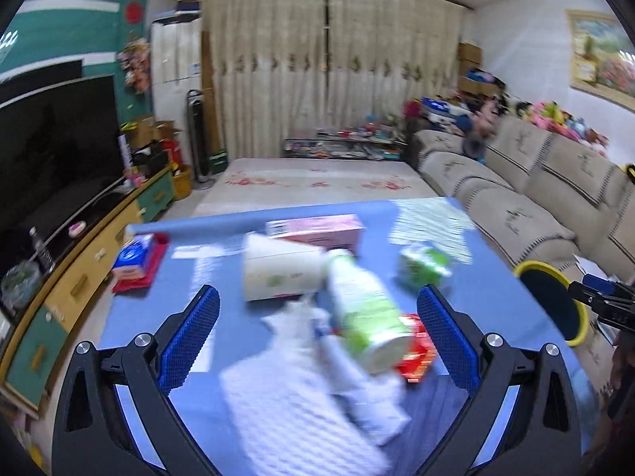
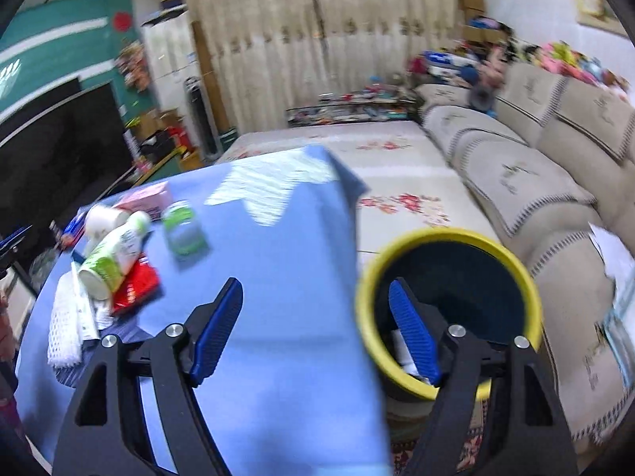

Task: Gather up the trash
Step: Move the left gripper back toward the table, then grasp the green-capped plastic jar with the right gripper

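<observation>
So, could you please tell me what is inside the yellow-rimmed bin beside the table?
The yellow-rimmed bin has a dark interior with some white paper-like scraps at the bottom; the right hand-held gripper covers part of them.

Counter point(image 1: 246, 428): trash clustered toward left side. Bottle point(image 1: 365, 313) lies on its side, leaning on a wrapper point(image 1: 416, 349) and crumpled paper point(image 1: 301, 341). Cup point(image 1: 278, 273) lies toppled just behind bottle; box point(image 1: 317, 230) behind cup, near far edge. Small carton point(image 1: 422, 265) stands apart, right of bottle. Packet point(image 1: 137, 261) at left edge. Bin point(image 2: 448, 309) on floor just beside counter's right edge; sofa point(image 2: 535, 182) beyond.
</observation>
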`<state>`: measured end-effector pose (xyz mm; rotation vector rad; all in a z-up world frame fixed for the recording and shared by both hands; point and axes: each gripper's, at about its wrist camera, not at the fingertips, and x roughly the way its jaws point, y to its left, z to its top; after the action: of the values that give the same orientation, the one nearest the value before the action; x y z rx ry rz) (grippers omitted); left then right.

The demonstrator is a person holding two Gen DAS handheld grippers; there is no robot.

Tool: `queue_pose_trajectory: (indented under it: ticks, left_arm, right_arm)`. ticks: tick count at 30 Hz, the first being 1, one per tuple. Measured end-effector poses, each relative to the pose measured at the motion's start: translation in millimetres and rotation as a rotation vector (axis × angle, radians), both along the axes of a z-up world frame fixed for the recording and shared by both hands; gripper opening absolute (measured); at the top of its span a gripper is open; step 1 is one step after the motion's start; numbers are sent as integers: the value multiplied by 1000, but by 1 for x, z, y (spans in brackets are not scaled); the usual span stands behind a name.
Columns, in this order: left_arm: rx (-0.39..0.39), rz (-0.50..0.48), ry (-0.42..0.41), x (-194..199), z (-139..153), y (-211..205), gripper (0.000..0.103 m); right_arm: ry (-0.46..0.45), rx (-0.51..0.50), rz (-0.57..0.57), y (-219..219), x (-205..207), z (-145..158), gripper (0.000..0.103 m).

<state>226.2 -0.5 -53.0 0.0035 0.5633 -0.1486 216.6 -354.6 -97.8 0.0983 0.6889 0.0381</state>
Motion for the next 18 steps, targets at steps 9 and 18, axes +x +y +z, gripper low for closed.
queue_pose_trajectory:
  ticks: [9,18]
  left_arm:
    - [-66,119,3,13,-27,47,98]
    - [-84,130,-8,11,-29,46,98]
  right_arm:
    - [35,-4,246,88,83,-3,72]
    - [111,-72,302,123,143,-39,72]
